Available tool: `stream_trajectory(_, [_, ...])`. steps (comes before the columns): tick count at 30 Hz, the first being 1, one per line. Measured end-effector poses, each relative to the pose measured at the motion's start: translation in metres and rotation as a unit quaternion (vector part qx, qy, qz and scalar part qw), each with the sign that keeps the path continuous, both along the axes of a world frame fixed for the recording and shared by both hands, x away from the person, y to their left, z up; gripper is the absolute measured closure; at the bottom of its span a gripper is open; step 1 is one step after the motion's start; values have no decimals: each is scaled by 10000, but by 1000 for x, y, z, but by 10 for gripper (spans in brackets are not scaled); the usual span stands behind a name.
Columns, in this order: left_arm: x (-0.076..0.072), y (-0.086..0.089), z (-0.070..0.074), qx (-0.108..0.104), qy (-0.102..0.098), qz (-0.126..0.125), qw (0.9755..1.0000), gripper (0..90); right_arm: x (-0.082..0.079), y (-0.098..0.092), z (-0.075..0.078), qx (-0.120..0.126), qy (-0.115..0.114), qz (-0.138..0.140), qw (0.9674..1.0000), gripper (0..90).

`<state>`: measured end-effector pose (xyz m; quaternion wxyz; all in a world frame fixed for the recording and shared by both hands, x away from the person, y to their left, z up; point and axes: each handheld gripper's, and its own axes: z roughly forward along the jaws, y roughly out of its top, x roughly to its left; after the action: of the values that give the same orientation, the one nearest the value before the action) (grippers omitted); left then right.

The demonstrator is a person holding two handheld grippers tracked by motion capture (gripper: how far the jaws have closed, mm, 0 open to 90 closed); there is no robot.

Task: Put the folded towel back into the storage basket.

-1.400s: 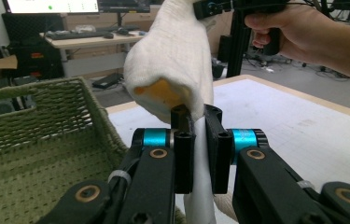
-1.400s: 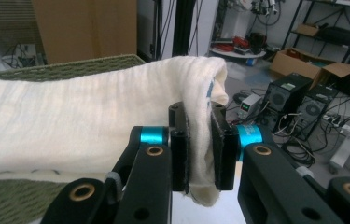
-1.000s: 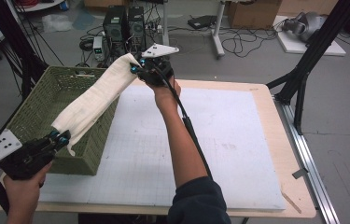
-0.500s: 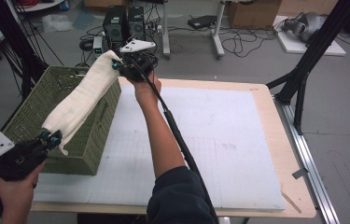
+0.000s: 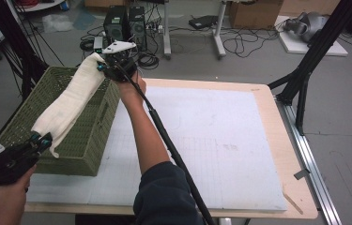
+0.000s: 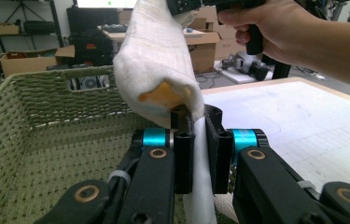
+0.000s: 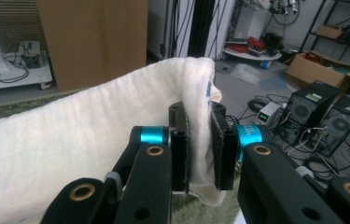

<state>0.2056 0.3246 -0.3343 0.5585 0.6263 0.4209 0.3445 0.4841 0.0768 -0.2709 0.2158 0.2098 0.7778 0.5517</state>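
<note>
The step in hand looks like carrying a folded cream towel to the green woven basket and getting ready to lay it inside. The towel hangs in the air as a long, slightly sagging roll stretched diagonally above the basket, one end over the basket's far corner and the other over its near edge; it does not appear to rest on the rim or the floor of the basket yet.

The right gripper holds the far end, above the basket's far corner, with its jaws closed narrowly on a fold of the cloth; in the right gripper view the fabric is pinched flat between the two black pads. The left gripper holds the near end just above the basket's near wall, also clamped tight on the cloth, with a tail of towel hanging down between the jaws in the left gripper view. There the basket's inside appears to have nothing in it.

The next move probably calls for lowering both ends together, so the roll settles along the basket's length without unfolding. The far end seems to sit at or just past the basket's far rim, so the right gripper would likely need to come back towards the basket's middle before going down. Only once the towel's weight rests on the basket floor should the jaws open, otherwise the loose tail may catch on the near rim.
</note>
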Motion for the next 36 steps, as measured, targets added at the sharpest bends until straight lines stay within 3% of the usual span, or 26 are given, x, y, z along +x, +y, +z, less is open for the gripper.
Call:
stream_trajectory(7, [-2, 8, 0, -75, 5, 139, 9999, 831, 5, 17, -3, -27, 24, 21, 10000, 806])
stream_trajectory(14, [1, 14, -4, -107, 133, 325, 9993, 815, 13, 37, -11, -68, 132, 53, 9999, 805])
stream_trajectory(15, [2, 14, -5, -138, 179, 372, 9991, 789, 14, 42, -13, -67, 144, 86, 9998, 792])
stream_trajectory(16, [3, 15, -5, -158, 231, 417, 9987, 734, 15, 47, -14, -63, 143, 94, 9998, 709])
stream_trajectory(17, [4, 15, -5, -187, 256, 472, 9984, 650, 14, 52, -16, -69, 62, -76, 9999, 533])
stream_trajectory(18, [4, 15, -5, -211, 252, 592, 9977, 561, 14, 55, -17, -84, 3, -217, 9997, 433])
stream_trajectory(19, [4, 16, -4, -247, 204, 717, 9969, 483, 13, 58, -18, -58, 33, -284, 9996, 423])
stream_trajectory(21, [2, 18, -2, -329, 113, 792, 9963, 433, 12, 59, -18, -39, 74, -168, 9998, 410])
stream_trajectory(25, [1, 18, 0, -371, 50, 746, 9965, 393, 8, 53, -19, -96, 143, -49, 9998, 397])
stream_trajectory(29, [3, 15, -1, -232, 44, 654, 9976, 343, 3, 41, -21, -77, 277, 37, 9996, 380])
stream_trajectory(31, [4, 13, -1, -314, 38, 594, 9977, 298, 0, 34, -22, -62, 331, 118, 9994, 365])
stream_trajectory(33, [6, 12, 0, -413, 111, 606, 9972, 244, -3, 27, -23, -74, 349, 190, 9992, 357])
stream_trajectory(35, [8, 9, -1, -400, 192, 760, 9961, 152, -7, 20, -25, -90, 395, 255, 9989, 343])
stream_trajectory(36, [10, 8, -1, -396, 261, 815, 9955, 146, -8, 17, -25, -100, 437, 281, 9986, 330])
